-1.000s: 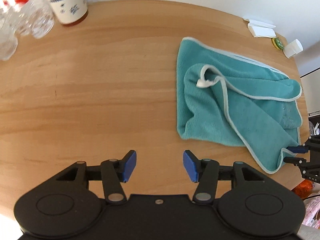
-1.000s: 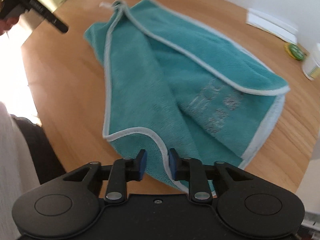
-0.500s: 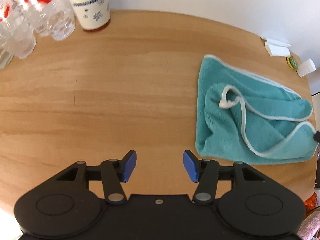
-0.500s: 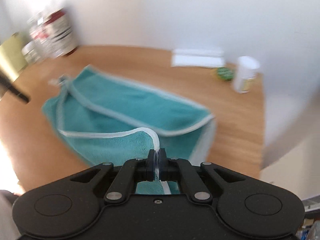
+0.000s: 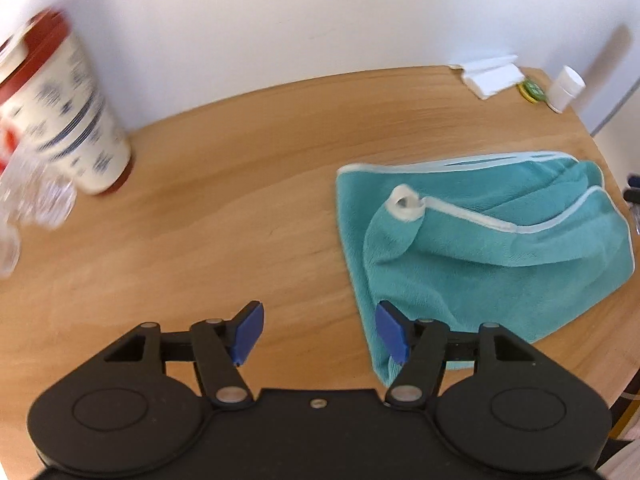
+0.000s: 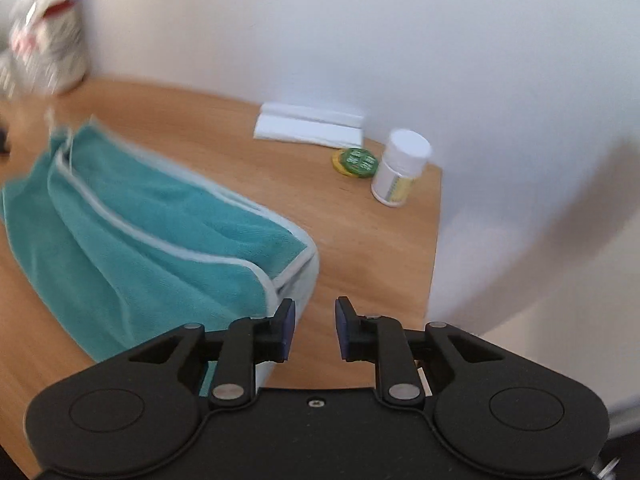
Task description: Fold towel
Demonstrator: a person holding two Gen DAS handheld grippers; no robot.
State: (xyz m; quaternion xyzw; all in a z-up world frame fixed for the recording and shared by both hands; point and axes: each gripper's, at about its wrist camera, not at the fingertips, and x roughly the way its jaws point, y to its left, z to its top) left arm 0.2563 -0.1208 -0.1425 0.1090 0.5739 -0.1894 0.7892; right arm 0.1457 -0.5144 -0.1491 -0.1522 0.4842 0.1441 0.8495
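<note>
Here's the teal towel point(image 5: 472, 256) on the right side of the round wooden table point(image 5: 208, 200), doubled over on itself in loose layers; white-piped edges run along the top, a hanging loop point(image 5: 406, 204) pokes up near the left corner, and the upper layer bulges rather than lying flat; from the right wrist view the towel point(image 6: 132, 236) shows at least two stacked edges at its near end, not quite lined up; the left gripper point(image 5: 316, 334) hovers over the table at the towel's near left corner, jaws wide and holding nothing, its right finger just over the cloth's edge; the right gripper point(image 6: 315, 334) hangs at the towel's other end, jaws parted with a narrower gap, empty too, pointing past the cloth toward a white bottle point(image 6: 400, 168), a green lid point(image 6: 356, 160) and a folded white paper point(image 6: 308, 126) by the wall; a patterned cup point(image 5: 68, 120) stands far left; my read: the towel lies roughly folded but puffy and uneven, so smoothing, squaring or another fold looks left.
</note>
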